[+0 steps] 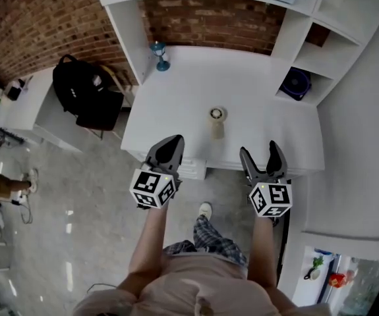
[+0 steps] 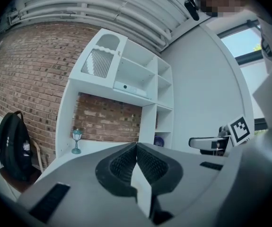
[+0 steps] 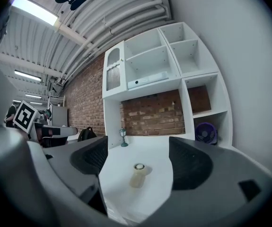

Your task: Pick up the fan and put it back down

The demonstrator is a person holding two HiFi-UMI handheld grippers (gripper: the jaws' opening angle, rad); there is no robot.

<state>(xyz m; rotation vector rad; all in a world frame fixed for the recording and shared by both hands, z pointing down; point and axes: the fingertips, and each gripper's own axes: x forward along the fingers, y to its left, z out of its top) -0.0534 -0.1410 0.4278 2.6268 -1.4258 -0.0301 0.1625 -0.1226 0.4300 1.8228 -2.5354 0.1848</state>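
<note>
A small cream fan (image 1: 217, 121) lies on the white desk (image 1: 262, 104), near its middle; in the right gripper view the cream fan (image 3: 138, 174) shows ahead, between the jaws but well beyond them. My right gripper (image 1: 260, 151) is open and empty over the desk's front edge, and the right gripper (image 3: 136, 151) has its jaws wide apart. To the left, at the front edge, my left gripper (image 1: 171, 141) is shut on nothing; the left gripper (image 2: 136, 149) has its pads pressed together. A purple round fan (image 1: 296, 83) sits in a shelf cubby at the right.
A little blue lantern (image 1: 161, 56) stands at the desk's back left. A black backpack (image 1: 84, 92) rests on a chair left of the desk. White shelves (image 1: 337, 12) rise behind and to the right. A person's legs and shoe (image 1: 204, 210) are below the desk edge.
</note>
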